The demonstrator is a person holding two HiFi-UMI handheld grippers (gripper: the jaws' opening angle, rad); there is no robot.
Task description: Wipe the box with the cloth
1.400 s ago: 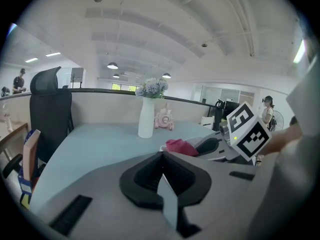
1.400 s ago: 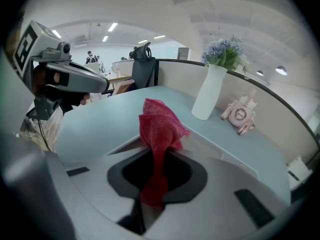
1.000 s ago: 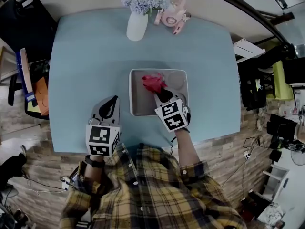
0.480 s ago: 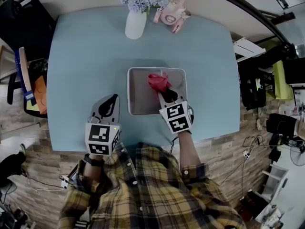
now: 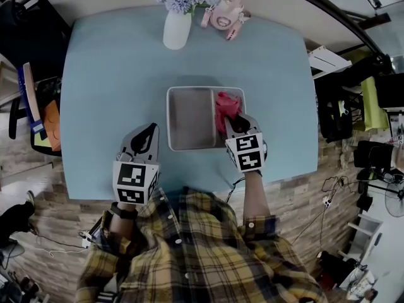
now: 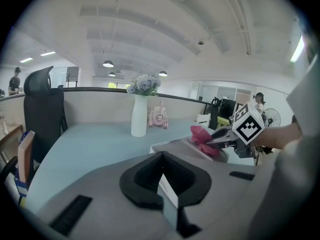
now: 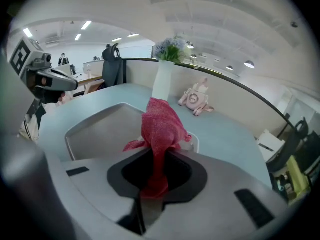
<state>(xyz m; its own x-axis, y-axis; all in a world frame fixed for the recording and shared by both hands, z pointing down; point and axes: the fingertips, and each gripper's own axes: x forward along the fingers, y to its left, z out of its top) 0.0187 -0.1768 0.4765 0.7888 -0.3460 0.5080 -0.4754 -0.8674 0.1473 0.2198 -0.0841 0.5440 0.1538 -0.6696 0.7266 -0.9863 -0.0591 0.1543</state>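
A shallow grey box (image 5: 192, 126) lies in the middle of the light blue table. My right gripper (image 5: 231, 122) is shut on a red cloth (image 5: 226, 108), which it holds against the box's right inner side. In the right gripper view the cloth (image 7: 161, 129) stands up from between the jaws over the box (image 7: 97, 134). My left gripper (image 5: 150, 130) rests on the table just left of the box with its jaws together and nothing in them. From the left gripper view I see the box (image 6: 170, 145), the cloth (image 6: 202, 136) and the right gripper (image 6: 220, 135).
A white vase (image 5: 177, 29) of flowers and a pink toy (image 5: 222, 16) stand at the table's far edge. A black chair (image 5: 28, 100) with books is at the left. The table's near edge runs just behind both grippers.
My right gripper has carried the red cloth from the box's middle across to its right side. The left gripper has stayed put.
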